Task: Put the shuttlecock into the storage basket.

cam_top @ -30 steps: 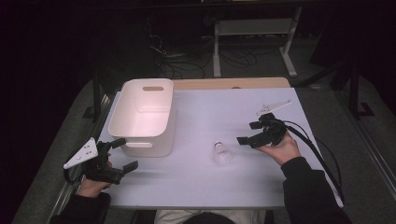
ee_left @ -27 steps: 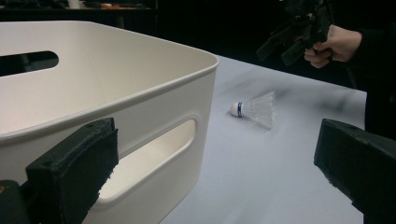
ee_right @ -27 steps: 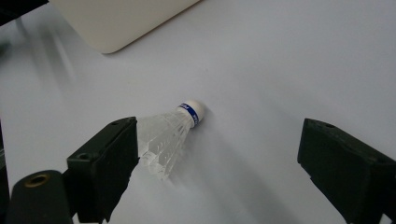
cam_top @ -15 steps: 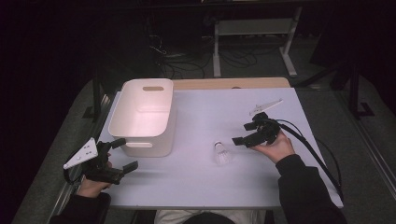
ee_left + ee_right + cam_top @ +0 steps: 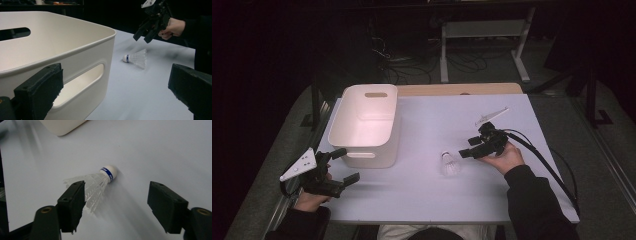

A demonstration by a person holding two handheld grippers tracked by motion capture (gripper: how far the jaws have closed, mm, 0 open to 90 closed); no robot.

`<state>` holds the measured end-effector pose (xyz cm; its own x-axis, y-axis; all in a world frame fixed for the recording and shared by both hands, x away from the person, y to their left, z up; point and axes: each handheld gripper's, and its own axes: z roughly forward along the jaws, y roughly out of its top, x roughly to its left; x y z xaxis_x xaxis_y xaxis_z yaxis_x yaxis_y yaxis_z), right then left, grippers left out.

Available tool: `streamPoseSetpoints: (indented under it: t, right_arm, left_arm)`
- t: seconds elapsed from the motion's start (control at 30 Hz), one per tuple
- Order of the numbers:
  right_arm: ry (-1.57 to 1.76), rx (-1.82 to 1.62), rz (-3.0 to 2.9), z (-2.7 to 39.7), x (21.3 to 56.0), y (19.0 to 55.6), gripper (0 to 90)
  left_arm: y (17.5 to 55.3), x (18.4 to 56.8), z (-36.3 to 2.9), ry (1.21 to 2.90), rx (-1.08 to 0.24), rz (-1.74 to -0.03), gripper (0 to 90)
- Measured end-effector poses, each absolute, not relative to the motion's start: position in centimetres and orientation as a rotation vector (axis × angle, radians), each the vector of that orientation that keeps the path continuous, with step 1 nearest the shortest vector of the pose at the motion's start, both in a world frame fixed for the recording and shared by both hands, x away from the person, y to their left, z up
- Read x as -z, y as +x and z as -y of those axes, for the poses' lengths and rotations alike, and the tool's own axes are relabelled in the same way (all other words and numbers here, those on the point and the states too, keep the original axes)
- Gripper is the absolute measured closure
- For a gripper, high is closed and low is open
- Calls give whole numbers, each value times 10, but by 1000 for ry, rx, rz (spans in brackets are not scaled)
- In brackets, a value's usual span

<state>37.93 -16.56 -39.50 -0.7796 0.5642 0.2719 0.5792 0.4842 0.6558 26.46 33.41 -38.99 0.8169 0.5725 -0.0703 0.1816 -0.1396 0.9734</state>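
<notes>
R gripper (image 5: 468,150) jaws partly open, just been closing, nothing gripped yet; lined up over shuttlecock (image 5: 450,163) lying at its 8 o'clock on table (image 5: 422,200), for pickup. L gripper (image 5: 343,167) open, idle by bin (image 5: 367,125).

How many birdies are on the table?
1. The shuttlecock lies on its side on the white table, just ahead of the right gripper, right of the bin. The bin looks empty.

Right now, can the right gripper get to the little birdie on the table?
Probably yes. The right gripper hangs just beside the shuttlecock, jaws open and just narrowing, nothing between them yet. The shuttlecock lies alone on its side on the table, clear of the white bin.
</notes>
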Motion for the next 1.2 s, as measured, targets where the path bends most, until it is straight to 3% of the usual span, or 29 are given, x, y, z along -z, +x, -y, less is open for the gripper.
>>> streamPoseSetpoints:
  t: [0.23,0.67,1.2]
  right_arm:
    - [-1002,1149,2691,164,400,381,427]
    - [-978,1035,2716,159,412,384,862]
    - [-988,979,2704,153,423,383,891]
  left_arm:
    - [264,390,-334,1707,-377,-590,0]
    - [264,390,-334,1706,-379,-588,0]
    - [263,390,-334,1700,-375,-588,0]
